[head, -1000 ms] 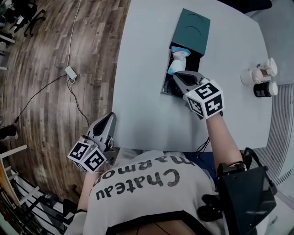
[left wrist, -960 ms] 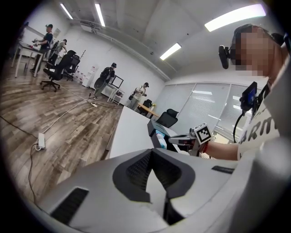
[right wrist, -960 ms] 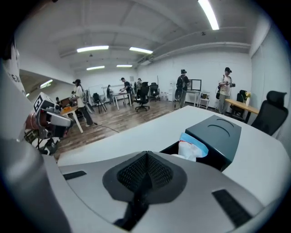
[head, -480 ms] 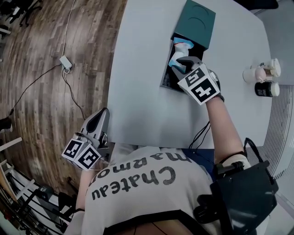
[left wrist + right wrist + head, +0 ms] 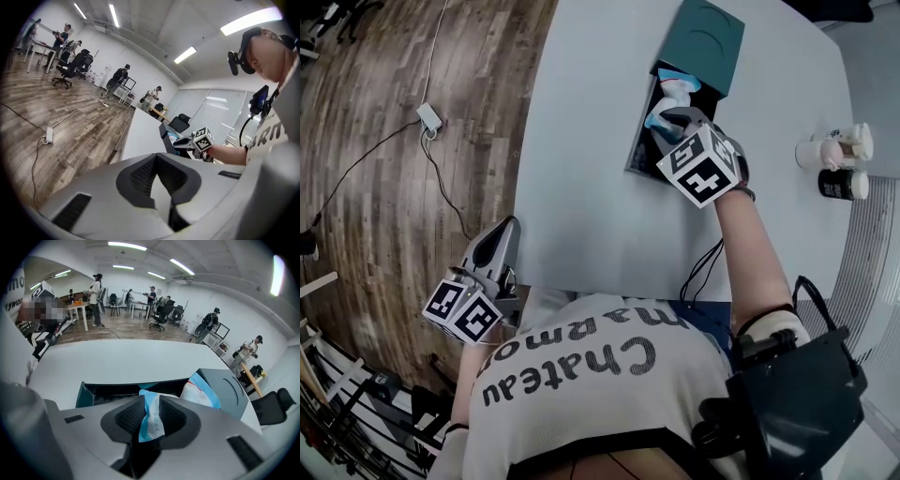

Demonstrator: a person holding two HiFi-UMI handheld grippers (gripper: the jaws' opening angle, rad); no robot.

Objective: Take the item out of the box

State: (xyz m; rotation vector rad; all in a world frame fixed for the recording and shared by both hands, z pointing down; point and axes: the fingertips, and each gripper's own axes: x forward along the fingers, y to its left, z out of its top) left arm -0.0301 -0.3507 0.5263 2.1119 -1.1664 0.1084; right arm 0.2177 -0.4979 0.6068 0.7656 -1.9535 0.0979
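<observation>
A teal box [image 5: 705, 36] lies on the white table [image 5: 581, 141], its dark tray [image 5: 639, 141] pulled out toward me. In the tray lies a white and blue packet [image 5: 675, 86]. My right gripper [image 5: 668, 120] points steeply down into the tray. Its jaws have just been opening, and in the right gripper view the packet's near end [image 5: 151, 420] sits between the pads of the right gripper [image 5: 151, 414]. The rest of the packet [image 5: 202, 391] leans on the box [image 5: 229, 385]. My left gripper [image 5: 500, 239] hangs off the table's near edge, and the left gripper view shows the left gripper [image 5: 160, 177] shut and empty.
Two white cups [image 5: 832, 148] and a dark cup [image 5: 839, 184] stand at the table's right edge. A cable with a power adapter [image 5: 428, 115] lies on the wooden floor at left. People, desks and office chairs [image 5: 70, 70] are far off.
My right gripper has moved away from me over the open tray, rolled, and gone from shut to open around the packet's end. The left gripper has sunk slightly beside the table edge.
</observation>
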